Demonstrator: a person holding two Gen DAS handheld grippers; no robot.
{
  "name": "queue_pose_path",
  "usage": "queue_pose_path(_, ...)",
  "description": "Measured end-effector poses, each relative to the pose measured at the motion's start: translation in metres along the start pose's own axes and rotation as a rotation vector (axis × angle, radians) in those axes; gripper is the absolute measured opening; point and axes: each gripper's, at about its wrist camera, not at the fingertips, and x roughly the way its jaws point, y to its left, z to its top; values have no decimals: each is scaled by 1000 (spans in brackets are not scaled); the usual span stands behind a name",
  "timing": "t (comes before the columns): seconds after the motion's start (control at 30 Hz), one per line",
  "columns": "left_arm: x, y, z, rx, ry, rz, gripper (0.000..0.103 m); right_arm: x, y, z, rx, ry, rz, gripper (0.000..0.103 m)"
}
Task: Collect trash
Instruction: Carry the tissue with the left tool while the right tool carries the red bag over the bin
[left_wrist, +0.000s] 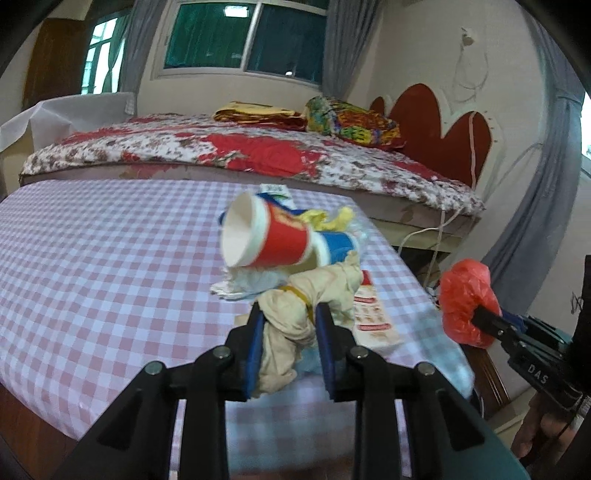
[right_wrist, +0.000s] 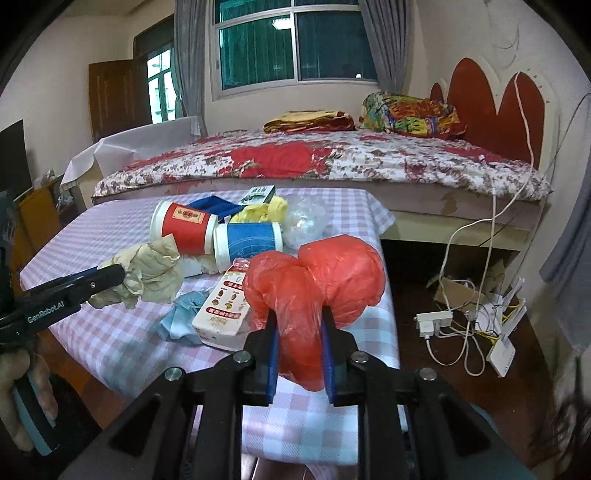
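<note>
Both grippers clamp trash lifted clear above the checked table (right_wrist: 110, 343), the left gripper (left_wrist: 290, 325) on a beige rag (left_wrist: 295, 310), the right gripper (right_wrist: 300, 332) on a red bag (right_wrist: 314, 280), likely for carrying off, while cups (right_wrist: 218, 230) remain on that table

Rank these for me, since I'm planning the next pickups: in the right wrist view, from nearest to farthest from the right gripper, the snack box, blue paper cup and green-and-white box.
1. snack box, just left of the right gripper
2. blue paper cup, mid-table
3. green-and-white box, far edge
</note>
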Motion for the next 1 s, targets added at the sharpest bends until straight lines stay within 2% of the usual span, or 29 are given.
queue_pose_path(0.3, -2, -65, -10, 114, 23, -122, 29, -42, -37, -24, 51, -5, -77, 21)
queue_pose_path(0.57, 8, -136, -28, 223, 79, -255, 29, -80, -94, -54, 122, 13, -186, 21)
queue_pose_path(0.77, 14, -187, -51, 286, 137, -339, 29, -102, -140, -82, 190, 48, -252, 21)
queue_pose_path(1.0, 25, -236, -91, 348, 224, -391, 29, -112, -172, -122, 231, 120, -277, 21)
